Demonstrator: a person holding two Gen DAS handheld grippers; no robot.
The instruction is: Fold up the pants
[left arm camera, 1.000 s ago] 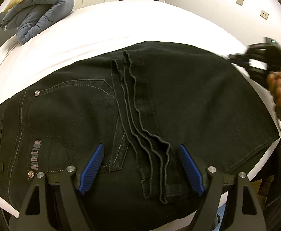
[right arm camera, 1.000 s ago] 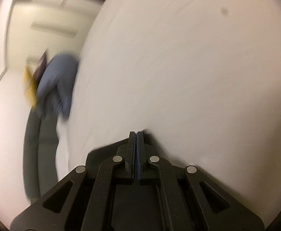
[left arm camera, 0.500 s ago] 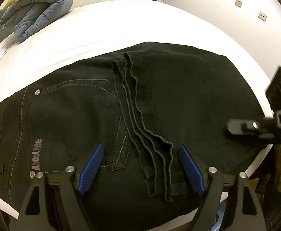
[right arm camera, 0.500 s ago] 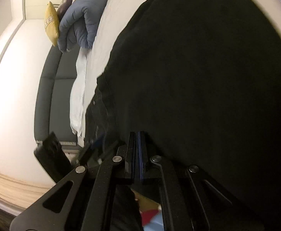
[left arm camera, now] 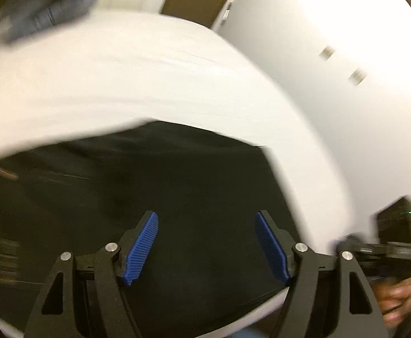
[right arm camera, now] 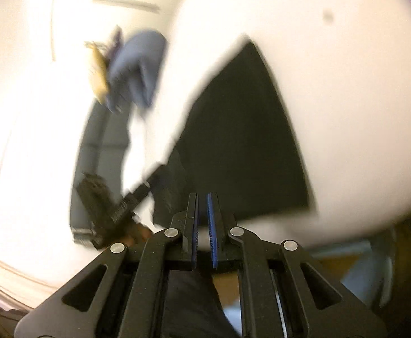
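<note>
White bedding point(left arm camera: 154, 79) filled most of both views, with the black pants point(left arm camera: 177, 197) lying flat on the bed near its front edge, already doubled into a compact dark rectangle. Your left claw point(left arm camera: 207, 246) had lifted off the stacked hems it framed a second earlier; its blue pads had just been closing a little but stayed wide apart with nothing between them. Your right claw point(right arm camera: 202, 226) had swung back from the far side, its jaws nearly together, showing only a thin slit and gripping no cloth. Both frames were smeared by motion, so the hems could not be checked, but the fold probably stood finished or close to it.
</note>
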